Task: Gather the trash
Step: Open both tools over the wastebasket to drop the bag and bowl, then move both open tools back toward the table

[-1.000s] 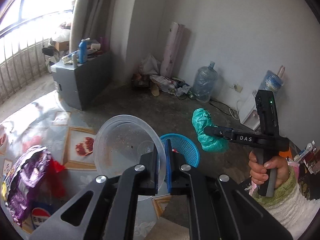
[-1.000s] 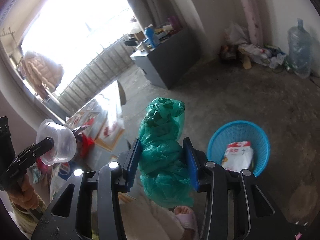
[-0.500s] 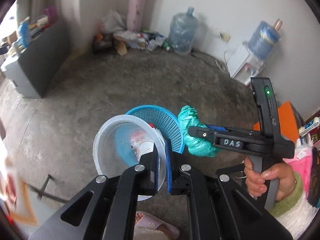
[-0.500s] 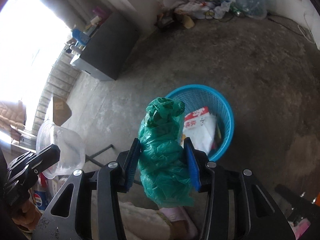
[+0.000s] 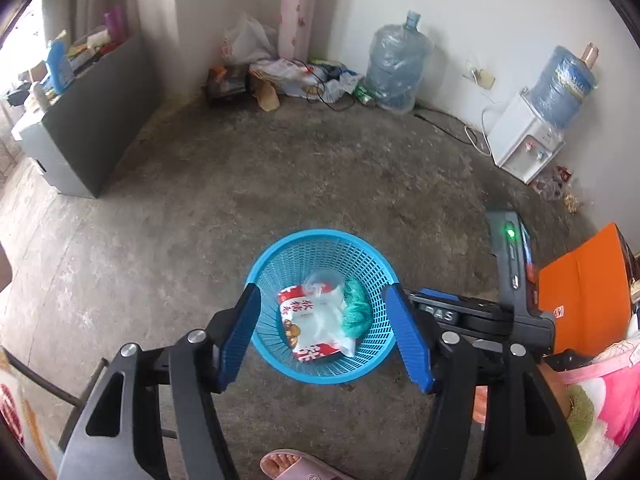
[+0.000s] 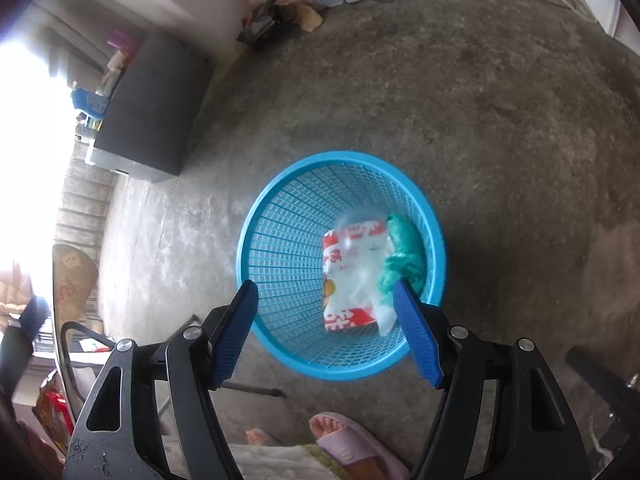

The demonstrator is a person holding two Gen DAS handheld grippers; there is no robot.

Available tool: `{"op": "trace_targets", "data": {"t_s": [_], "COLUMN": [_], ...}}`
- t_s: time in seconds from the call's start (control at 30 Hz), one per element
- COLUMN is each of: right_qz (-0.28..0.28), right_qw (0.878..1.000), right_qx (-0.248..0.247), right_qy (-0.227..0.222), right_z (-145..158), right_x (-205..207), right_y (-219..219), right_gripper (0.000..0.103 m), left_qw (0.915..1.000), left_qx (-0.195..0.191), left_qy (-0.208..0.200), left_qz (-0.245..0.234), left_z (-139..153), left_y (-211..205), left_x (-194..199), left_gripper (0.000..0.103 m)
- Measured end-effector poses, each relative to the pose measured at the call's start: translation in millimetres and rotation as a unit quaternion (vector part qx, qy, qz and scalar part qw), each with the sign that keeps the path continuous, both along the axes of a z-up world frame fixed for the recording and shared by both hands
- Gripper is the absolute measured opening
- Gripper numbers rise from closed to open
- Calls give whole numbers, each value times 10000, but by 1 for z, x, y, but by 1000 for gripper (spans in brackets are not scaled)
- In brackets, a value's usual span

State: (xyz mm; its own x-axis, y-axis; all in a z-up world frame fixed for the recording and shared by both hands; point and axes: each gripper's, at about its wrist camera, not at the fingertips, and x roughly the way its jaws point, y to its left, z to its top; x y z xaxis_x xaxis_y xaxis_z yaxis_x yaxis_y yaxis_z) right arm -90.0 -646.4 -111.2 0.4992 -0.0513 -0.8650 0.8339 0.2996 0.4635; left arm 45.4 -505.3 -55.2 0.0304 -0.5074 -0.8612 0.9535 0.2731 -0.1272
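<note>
Hovering above the blue basket [image 5: 320,374], both sets of jaws spread wide and holding nothing: left gripper [image 5: 326,338] framing the basket from over its near rim, right gripper [image 6: 326,334] likewise, with its body also seen just right of the left one. Lying inside the basket: red-and-white snack bag [image 6: 348,280], clear plastic container [image 5: 322,282] partly on top of it, blurred, and crumpled green plastic bag [image 6: 404,260] against the right wall. Standing on the concrete floor [image 5: 280,184], basket upright. Pink slipper [image 6: 352,450] near the bottom edge.

Black left claw [image 5: 326,336] and right claw [image 6: 326,332], blue ribbed pads.
</note>
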Motion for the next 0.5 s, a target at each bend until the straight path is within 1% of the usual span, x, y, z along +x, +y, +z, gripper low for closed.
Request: {"op": "trace_targets", "data": {"t_s": [0.1, 0.23, 0.37, 0.43, 0.5], "right_qz": [-76, -24, 293, 509, 711], "right_qw": [9998, 9988, 9944, 9894, 9834], "right_qx": [-181, -492, -1018, -1357, -1662], "right_qy": [-18, 9, -1, -25, -131], "right_z": [15, 33, 69, 89, 109], "right_x": [-8, 0, 13, 21, 26], "right_y": [12, 28, 60, 79, 98], "right_gripper": [67, 68, 72, 76, 81], "left_qw": [9998, 9990, 9968, 9961, 9949], "left_qx": [-138, -379, -699, -741, -730], "left_qy": [-17, 19, 1, -121, -269], "left_qz": [110, 256, 393, 466, 640], "left_z": [16, 43, 71, 82, 93], "left_y": [17, 49, 90, 115, 142], "left_x": [3, 5, 9, 13, 20], "left_gripper": [63, 64, 68, 68, 68]}}
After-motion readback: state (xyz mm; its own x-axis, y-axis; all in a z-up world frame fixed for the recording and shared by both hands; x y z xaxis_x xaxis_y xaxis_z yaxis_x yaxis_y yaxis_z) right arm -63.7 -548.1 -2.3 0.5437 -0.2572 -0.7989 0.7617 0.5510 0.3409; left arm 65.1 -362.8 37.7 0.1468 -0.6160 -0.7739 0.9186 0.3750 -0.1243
